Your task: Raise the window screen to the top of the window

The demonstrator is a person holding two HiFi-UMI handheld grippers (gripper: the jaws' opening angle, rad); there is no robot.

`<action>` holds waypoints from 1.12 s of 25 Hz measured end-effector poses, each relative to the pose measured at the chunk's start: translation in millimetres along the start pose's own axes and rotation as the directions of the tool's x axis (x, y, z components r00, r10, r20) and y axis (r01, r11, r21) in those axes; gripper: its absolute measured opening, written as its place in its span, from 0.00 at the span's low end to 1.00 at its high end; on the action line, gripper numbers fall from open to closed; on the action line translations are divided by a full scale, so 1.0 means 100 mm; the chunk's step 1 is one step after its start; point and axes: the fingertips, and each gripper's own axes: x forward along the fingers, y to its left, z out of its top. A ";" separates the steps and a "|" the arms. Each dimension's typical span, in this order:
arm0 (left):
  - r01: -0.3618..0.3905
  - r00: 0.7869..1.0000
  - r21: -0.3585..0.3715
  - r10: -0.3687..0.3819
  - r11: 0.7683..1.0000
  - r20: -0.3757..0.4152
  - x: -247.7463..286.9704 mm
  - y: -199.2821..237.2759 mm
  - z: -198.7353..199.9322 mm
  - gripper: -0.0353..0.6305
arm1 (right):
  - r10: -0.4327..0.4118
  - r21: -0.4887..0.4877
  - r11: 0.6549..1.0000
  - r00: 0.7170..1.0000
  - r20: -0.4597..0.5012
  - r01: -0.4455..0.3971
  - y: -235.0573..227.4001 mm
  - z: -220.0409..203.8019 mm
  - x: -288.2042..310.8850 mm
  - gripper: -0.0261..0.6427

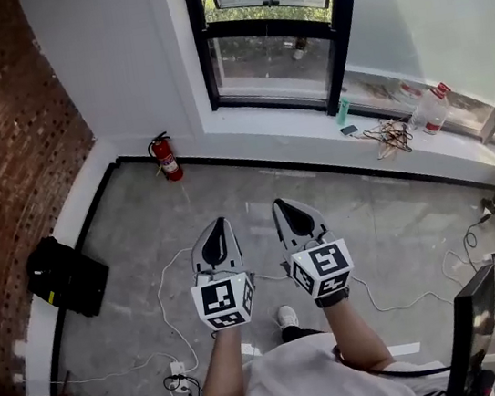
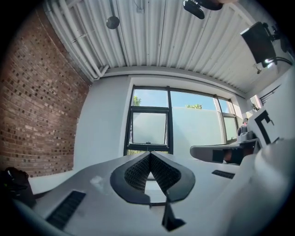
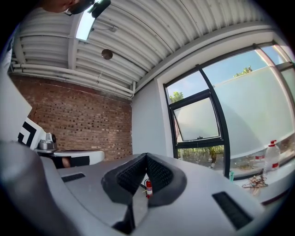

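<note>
Only head view shows floor cables (image 1: 160, 299) below window (image 1: 270, 65).

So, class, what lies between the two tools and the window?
In the head view, only bare grey floor, then the low white ledge under the window. The fire extinguisher stands off to the left, the bottles off to the right.

Left gripper (image 1: 220, 222) beside right gripper (image 1: 279, 204), both closed, above grey floor (image 1: 389, 217), window (image 1: 272, 64) ahead
</note>
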 end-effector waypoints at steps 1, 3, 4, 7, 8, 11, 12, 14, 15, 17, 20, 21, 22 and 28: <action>0.006 1.000 0.008 -0.006 1.000 0.006 0.20 -0.01 0.06 0.05 | 0.004 -0.006 1.000 1.000 0.011 -0.004 -0.12 0.08 0.17 0.04; 0.016 1.000 0.023 -0.016 1.000 0.020 0.55 -0.02 0.16 0.05 | 0.020 -0.021 1.000 0.999 0.030 -0.019 -0.32 0.20 0.46 0.04; 0.018 1.000 0.030 -0.018 0.999 0.025 0.71 -0.01 0.18 0.05 | 0.027 -0.032 0.999 0.999 0.036 -0.026 -0.39 0.23 0.60 0.04; 0.015 0.999 0.014 -0.015 1.000 0.033 1.11 0.07 0.11 0.05 | 0.027 -0.056 0.998 0.999 0.016 -0.026 -0.63 0.17 1.01 0.04; 0.015 1.000 -0.001 -0.015 1.000 0.026 1.24 0.11 0.05 0.05 | 0.025 -0.051 0.998 1.000 -0.006 -0.025 -0.70 0.09 1.14 0.04; 0.026 1.000 -0.022 -0.026 0.999 -0.010 1.63 0.32 -0.14 0.05 | 0.050 -0.020 0.998 0.996 -0.073 -0.052 -0.78 -0.16 1.56 0.04; 0.032 0.999 -0.020 -0.032 0.999 -0.018 1.77 0.41 -0.20 0.05 | 0.056 -0.016 0.998 0.995 -0.084 -0.058 -0.78 -0.23 1.69 0.04; 0.048 0.999 -0.015 -0.049 0.999 -0.023 2.10 0.58 -0.28 0.05 | 0.048 -0.017 0.999 0.994 -0.098 -0.050 -0.86 -0.33 2.00 0.04; 0.060 0.998 -0.015 -0.060 0.998 -0.020 2.29 0.66 -0.32 0.05 | 0.037 -0.019 0.999 0.994 -0.103 -0.039 -0.92 -0.38 2.17 0.04; 0.089 0.996 -0.019 -0.089 0.996 -0.015 2.68 0.84 -0.36 0.05 | 0.017 -0.022 1.000 0.994 -0.108 -0.019 -1.06 -0.41 2.56 0.04; 0.138 0.990 -0.012 -0.139 0.990 -0.017 3.21 1.14 -0.31 0.05 | -0.001 -0.013 1.000 0.996 -0.084 0.000 -1.18 -0.28 3.12 0.04; 0.151 0.989 -0.014 -0.151 0.989 -0.004 3.38 1.26 -0.25 0.05 | -0.013 -0.012 1.000 0.997 -0.073 0.013 -1.22 -0.22 3.30 0.04; 0.162 0.987 -0.024 -0.162 0.987 0.016 3.54 1.38 -0.18 0.05 | -0.030 -0.017 0.999 0.997 -0.066 0.029 -1.27 -0.16 3.46 0.04; 0.274 0.962 -0.061 -0.271 0.960 0.044 4.32 1.77 -0.13 0.05 | -0.154 -0.029 0.988 0.985 -0.077 0.153 -1.61 -0.13 4.11 0.04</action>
